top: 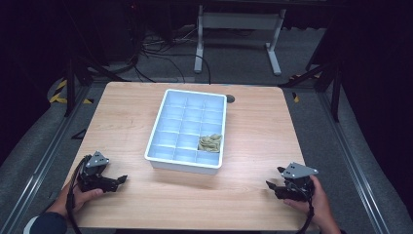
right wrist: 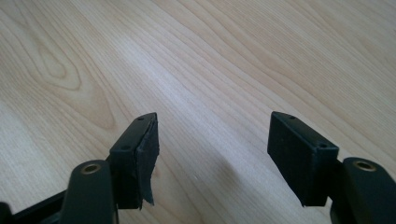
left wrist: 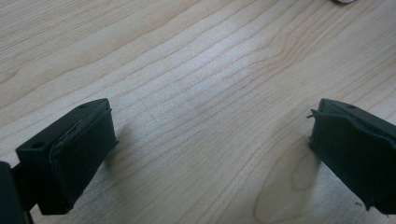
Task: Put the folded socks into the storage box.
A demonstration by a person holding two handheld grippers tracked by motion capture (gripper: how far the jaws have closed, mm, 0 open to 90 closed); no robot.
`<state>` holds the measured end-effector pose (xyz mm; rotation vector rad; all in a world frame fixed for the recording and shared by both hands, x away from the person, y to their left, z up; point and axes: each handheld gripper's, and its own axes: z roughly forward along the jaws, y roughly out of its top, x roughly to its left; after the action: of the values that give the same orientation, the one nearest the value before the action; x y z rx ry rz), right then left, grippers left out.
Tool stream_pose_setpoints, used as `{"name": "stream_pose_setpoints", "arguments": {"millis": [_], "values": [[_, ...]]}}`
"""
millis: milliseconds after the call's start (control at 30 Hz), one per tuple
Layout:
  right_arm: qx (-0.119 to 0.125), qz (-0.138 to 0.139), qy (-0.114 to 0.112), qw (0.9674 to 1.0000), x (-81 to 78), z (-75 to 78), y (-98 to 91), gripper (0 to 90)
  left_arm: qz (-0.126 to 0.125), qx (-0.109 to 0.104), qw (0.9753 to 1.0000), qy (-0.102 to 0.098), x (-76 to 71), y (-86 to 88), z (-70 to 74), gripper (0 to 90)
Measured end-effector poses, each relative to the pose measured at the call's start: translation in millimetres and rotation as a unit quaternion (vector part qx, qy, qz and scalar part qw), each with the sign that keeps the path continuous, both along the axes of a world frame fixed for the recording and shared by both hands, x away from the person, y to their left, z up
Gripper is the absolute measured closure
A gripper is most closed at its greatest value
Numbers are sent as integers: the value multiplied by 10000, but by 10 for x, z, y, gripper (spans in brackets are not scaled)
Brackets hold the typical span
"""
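Note:
A white tray (top: 221, 127) split into several compartments stands in the middle of the wooden table (top: 253, 146). One compartment near its front right holds a crumpled beige-green object (top: 210, 142). My left gripper (top: 122, 180) rests low at the table's front left, held by a hand, and its jaws point toward the centre. In the left gripper view that gripper (left wrist: 212, 140) stands wide open over bare wood. My right gripper (top: 273, 179) sits at the front right, also hand-held. Seen in its own view, the right gripper (right wrist: 212, 140) is open with nothing between the pads.
A small dark round thing (top: 230, 99) lies on the table just behind the tray's far right corner. Beyond the table stand a white desk frame (top: 238, 29) and loose cables (top: 160, 53) on the floor. Black stands flank both sides.

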<state>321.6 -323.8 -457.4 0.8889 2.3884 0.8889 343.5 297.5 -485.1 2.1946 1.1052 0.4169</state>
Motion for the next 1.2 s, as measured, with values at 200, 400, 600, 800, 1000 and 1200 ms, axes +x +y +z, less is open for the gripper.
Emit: {"name": "stream_pose_setpoints", "arguments": {"millis": [200,400,600,800,1000,1200], "values": [[216,-175,57,9996,-100,-101,-140,345,0,1,10000,0,0,0,0,4],[406,-338,97,9986,-187,-158,-260,345,-1,1,10000,1,0,0,0,5],[531,-522,145,9971,-247,-197,-355,344,4,-1,10000,7,-1,0,0,5],[736,-619,223,9951,-273,-240,-422,334,2,0,10000,7,0,0,0,5],[869,-644,293,9937,-258,-263,-451,303,11,-8,10000,7,2,-2,0,4],[883,-687,304,9933,-255,-263,-442,295,16,-12,10000,6,2,-4,-1,4]]}}
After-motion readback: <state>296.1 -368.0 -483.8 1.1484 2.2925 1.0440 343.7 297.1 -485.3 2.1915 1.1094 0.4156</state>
